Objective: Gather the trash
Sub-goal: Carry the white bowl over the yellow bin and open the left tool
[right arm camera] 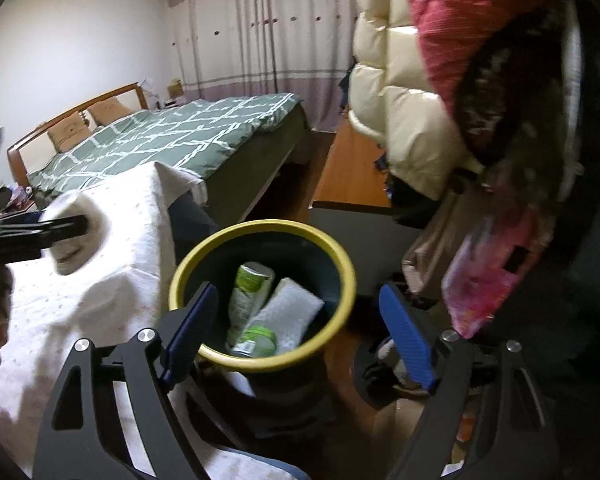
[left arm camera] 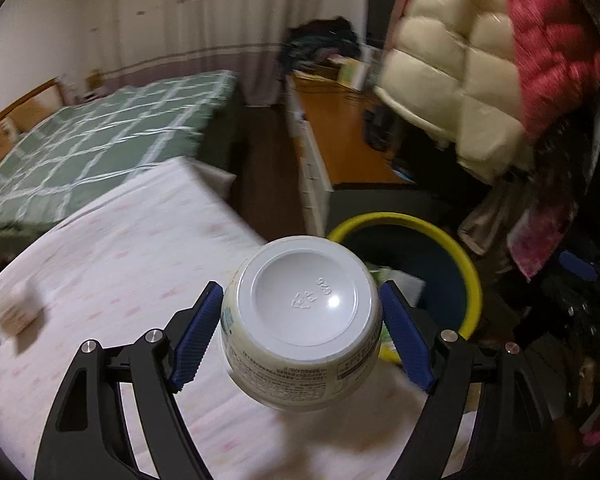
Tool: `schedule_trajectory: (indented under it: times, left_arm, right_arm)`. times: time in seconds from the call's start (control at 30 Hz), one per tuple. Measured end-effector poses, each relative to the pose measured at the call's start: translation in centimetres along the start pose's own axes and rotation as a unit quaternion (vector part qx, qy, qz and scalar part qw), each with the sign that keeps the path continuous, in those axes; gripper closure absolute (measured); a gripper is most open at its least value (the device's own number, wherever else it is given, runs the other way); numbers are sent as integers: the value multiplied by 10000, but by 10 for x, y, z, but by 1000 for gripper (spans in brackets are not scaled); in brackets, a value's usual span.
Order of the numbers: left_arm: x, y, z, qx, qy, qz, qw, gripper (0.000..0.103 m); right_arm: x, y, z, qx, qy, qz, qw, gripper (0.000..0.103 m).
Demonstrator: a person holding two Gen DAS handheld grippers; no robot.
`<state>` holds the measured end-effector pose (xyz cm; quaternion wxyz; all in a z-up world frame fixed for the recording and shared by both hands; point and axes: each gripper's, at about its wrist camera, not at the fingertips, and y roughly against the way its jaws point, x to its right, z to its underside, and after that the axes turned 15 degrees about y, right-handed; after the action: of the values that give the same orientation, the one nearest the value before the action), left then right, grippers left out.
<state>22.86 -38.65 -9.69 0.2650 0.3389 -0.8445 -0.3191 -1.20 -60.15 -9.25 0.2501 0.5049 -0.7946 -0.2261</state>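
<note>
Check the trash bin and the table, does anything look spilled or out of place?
Nothing looks spilled. The left gripper holds a white bottle bottom-forward, still short of the yellow-rimmed bin. A small blurred item remains on the table.

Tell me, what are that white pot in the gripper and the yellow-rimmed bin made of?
White pot: most likely plastic with a glossy finish, going by the moulded recycling mark embossed on its shiny base; printed label around the side. Bin: probably plastic too, with a smooth yellow rim and dark walls.
</note>
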Motion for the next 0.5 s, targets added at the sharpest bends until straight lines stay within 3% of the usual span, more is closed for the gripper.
schedule_trajectory:
  times: [0.27, 0.5]
  left_arm:
    - [78, -70, -4, -564, -327, 295, 9974, 24]
    - [108, -110, 3, -842, -479, 277, 9949, 24]
  right_arm:
    - [28, 5, 18, -48, -203, -32, 9998, 24]
    - [46, 20, 25, 121, -425, 7, 9990, 24]
